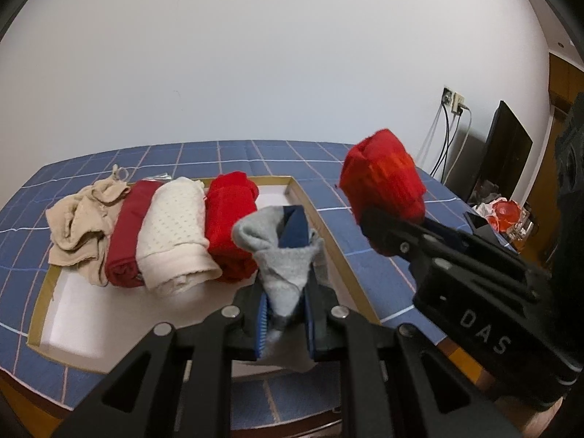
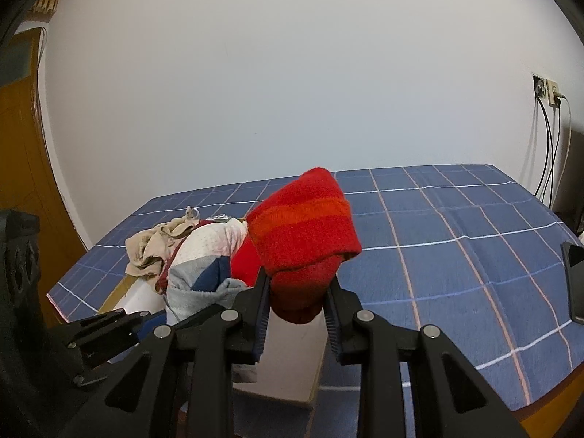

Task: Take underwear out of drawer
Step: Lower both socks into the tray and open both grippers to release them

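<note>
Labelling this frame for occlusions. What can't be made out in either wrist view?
- Left wrist view: the near end of the tray is hidden behind the left gripper and its grey roll.
- Right wrist view: the tray floor and the rolls behind are mostly blocked by the striped red roll in the right gripper.
- Left wrist view: red clutter at the right edge is too small to identify.

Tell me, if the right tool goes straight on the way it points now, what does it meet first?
Probably the blue checked cloth on the table. Beyond the red roll held in the right tool, nothing else shows on that side, though depth is hard to judge.
</note>
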`<state>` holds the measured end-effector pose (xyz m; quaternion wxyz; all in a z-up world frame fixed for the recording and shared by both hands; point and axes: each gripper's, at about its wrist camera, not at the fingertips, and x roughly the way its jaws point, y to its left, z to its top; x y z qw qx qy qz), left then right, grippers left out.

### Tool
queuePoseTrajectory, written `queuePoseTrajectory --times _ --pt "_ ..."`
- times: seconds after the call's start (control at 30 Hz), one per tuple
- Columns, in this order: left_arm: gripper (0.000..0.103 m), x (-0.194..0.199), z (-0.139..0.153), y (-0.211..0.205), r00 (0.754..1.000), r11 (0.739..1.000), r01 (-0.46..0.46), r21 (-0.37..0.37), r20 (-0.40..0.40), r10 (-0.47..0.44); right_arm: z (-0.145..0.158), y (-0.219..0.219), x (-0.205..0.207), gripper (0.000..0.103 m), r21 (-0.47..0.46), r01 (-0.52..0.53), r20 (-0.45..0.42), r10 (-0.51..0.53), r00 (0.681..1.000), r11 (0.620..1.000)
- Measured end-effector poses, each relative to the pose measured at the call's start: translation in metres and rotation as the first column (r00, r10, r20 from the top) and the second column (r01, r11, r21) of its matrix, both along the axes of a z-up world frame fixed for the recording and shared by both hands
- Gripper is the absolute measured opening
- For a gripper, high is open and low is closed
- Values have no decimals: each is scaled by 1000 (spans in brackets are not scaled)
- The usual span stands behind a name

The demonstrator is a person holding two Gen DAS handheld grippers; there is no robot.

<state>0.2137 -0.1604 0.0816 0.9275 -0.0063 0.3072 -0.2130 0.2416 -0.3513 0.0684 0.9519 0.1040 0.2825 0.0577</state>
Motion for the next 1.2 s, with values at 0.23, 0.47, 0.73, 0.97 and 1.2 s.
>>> queuePoseTrajectory --times 0.23,0.47,0.73,0.97,1.2 --pt "14 16 -3 -8 1000 1000 -11 -22 -26 10 0 -7 27 30 -13 -7 -12 7 1000 1000" --pt "14 38 -11 -16 997 998 -38 -53 -70 34 -8 -10 74 30 -33 -58 -76 55 996 998" --pt "14 63 -29 -31 990 997 -75 -30 -125 71 -36 -5 128 30 -71 -163 -193 146 970 984" --pt "14 73 -36 -40 988 996 -84 -7 -134 83 -61 -7 158 29 -21 -199 -265 187 946 980" --pt "20 79 -39 -46 979 995 -100 17 -175 102 -68 2 171 31 -30 -228 -264 212 941 973"
